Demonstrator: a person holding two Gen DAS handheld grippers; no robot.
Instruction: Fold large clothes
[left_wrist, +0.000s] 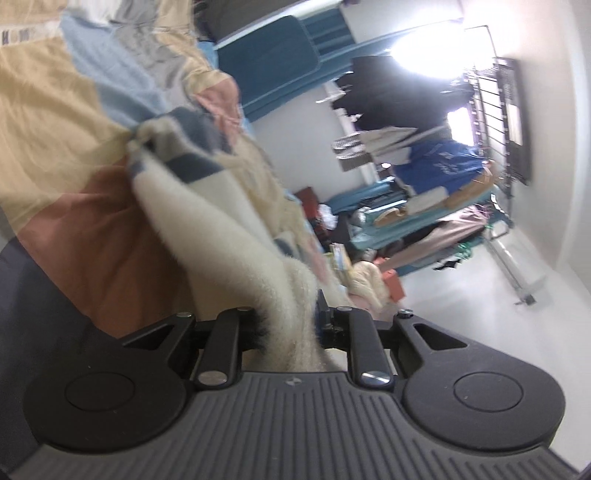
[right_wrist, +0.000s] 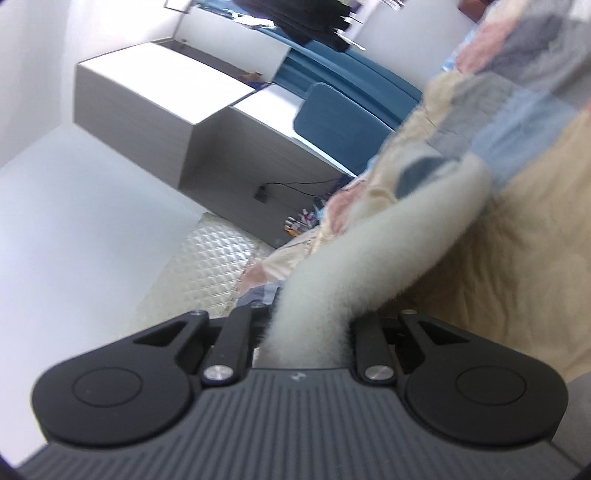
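Grippers clamp fluffy cream sweater (left_wrist: 221, 236): left gripper (left_wrist: 291, 332) and right gripper (right_wrist: 306, 332) each pinch bunched fabric between closed fingers, above patchwork bedspread (left_wrist: 66, 155).

A lived-in bedroom of a home is shown. A bed covered by a patchwork quilt of beige, pink, blue and grey panels (left_wrist: 62, 122) is seen ahead of the left gripper, and a cluttered metal clothes rack hung with dark garments (left_wrist: 424, 122) off to its right. A white low cabinet (right_wrist: 155, 110) and a blue padded headboard (right_wrist: 340, 118) are seen ahead of the right gripper.
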